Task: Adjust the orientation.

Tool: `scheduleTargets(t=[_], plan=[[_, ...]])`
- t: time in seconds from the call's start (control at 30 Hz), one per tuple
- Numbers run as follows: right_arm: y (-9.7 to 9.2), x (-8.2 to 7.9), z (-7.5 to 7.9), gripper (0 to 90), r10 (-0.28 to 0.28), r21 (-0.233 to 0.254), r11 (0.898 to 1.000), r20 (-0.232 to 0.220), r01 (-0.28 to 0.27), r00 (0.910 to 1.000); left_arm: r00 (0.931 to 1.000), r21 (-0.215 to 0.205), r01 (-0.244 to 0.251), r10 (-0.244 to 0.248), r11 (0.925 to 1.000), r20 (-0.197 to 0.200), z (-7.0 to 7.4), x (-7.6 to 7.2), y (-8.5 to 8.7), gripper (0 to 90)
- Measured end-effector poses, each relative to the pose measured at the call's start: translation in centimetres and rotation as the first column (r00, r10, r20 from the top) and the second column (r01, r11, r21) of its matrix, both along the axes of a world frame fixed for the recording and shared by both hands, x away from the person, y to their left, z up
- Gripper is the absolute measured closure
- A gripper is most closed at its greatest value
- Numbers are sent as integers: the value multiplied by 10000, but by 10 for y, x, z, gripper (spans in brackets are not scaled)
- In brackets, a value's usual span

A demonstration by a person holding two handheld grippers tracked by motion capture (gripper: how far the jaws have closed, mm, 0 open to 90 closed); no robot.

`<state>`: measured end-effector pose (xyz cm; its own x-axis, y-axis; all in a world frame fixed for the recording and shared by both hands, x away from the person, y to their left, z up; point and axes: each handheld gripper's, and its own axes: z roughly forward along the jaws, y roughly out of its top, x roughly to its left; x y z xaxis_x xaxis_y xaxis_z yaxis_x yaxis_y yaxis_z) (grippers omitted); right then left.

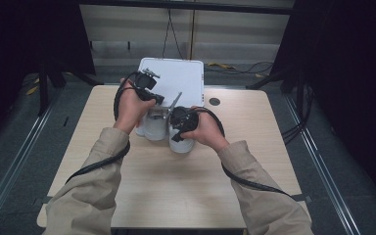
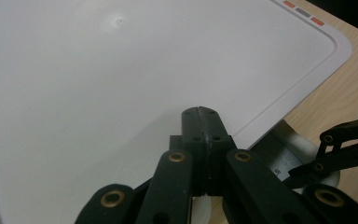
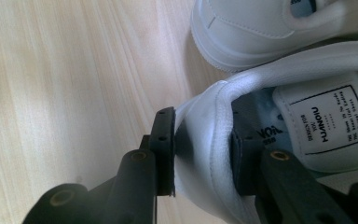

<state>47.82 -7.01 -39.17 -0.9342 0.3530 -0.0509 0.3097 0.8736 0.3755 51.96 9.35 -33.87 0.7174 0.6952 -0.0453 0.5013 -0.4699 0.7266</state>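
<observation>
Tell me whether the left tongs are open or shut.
Shut: in the left gripper view the left tongs have both jaws pressed flat together, nothing between them, above the white tray.

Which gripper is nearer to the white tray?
Left. The left gripper hovers over the tray, jaws shut. The right gripper is back from it, its jaws astride the heel of a white shoe.

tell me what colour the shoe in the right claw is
White, with a white insole label printed in black; the shoe shows best in the right gripper view, its heel edge between the right claw jaws.
</observation>
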Motion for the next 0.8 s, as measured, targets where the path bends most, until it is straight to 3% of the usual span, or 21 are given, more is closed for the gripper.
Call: scheduleTargets(t=[0.13, 0.23, 0.27, 0.3, 0.33, 0.47, 0.63, 0.67, 0.8], plan=[[-1, -2, 0, 655, -211, -118, 9997, -19, 211, 9998, 10000, 2, -31, 31, 10000, -3, 0, 0, 0, 900], [-4, -4, 1, 531, -416, 59, 9991, 173, 415, 9990, 10000, 74, -18, 18, 10000, 0, 0, -1, 0, 900], [-4, -4, 1, 531, -416, 59, 9991, 173, 415, 9990, 10000, 74, -18, 18, 10000, 0, 0, -1, 0, 900], [-5, -6, 4, 505, -614, 257, 9978, 72, 612, 9981, 10000, 58, -64, 64, 10000, 44, 0, -1, -1, 900], [-9, -13, 13, 449, -551, 517, 9972, 370, 532, 9978, 10000, 124, -48, 48, 9999, 62, 0, -2, -1, 900], [-13, -26, 27, 418, -643, 693, 9957, 347, 618, 9973, 10000, 98, -83, 82, 9999, 22, 1, -2, -2, 900], [-19, -41, 38, 465, -489, 843, 9954, 353, 458, 9982, 9999, 46, -124, 124, 9999, 33, 0, -2, -3, 900], [-22, -48, 38, 581, -311, 830, 9961, 279, 287, 9991, 10000, 61, -72, 72, 10000, 13, 1, -3, -3, 900], [-22, -53, 24, 756, -275, 531, 9982, 191, 264, 9994, 10000, 62, -74, 73, 10000, 14, 1, -3, -3, 900]])
